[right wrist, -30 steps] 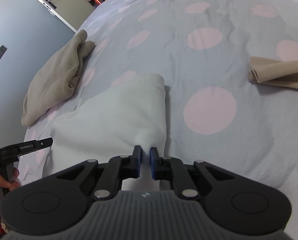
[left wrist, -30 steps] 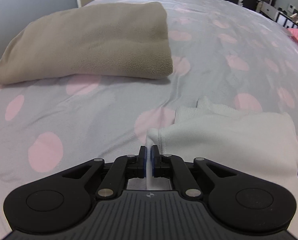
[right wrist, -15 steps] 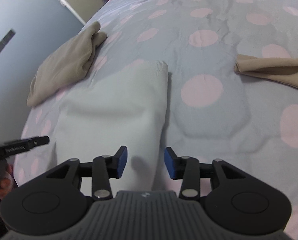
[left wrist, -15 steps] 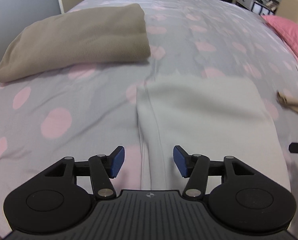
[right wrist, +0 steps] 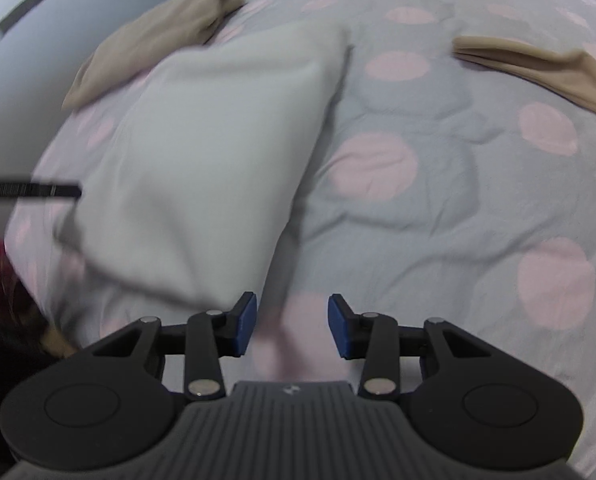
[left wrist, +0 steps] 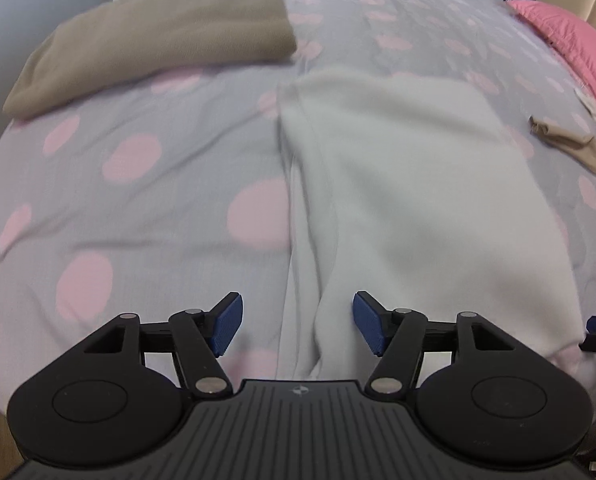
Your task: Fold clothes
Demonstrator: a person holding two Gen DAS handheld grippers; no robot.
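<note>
The left gripper fills the bottom of its view, pointing steeply down at the bed; its jaws are opening, blue pads spread, with the white garment's left edge lying below the gap, unpinched. The white garment lies folded flat, centre to right of that frame. The right gripper also tilts down, jaws spread over bare spotted sheet, nothing between them; the garment sits just left of its left pad. Farther back, a folded brown garment lies upper left. A tan cloth lies upper right, a pink pillow beyond.
</note>
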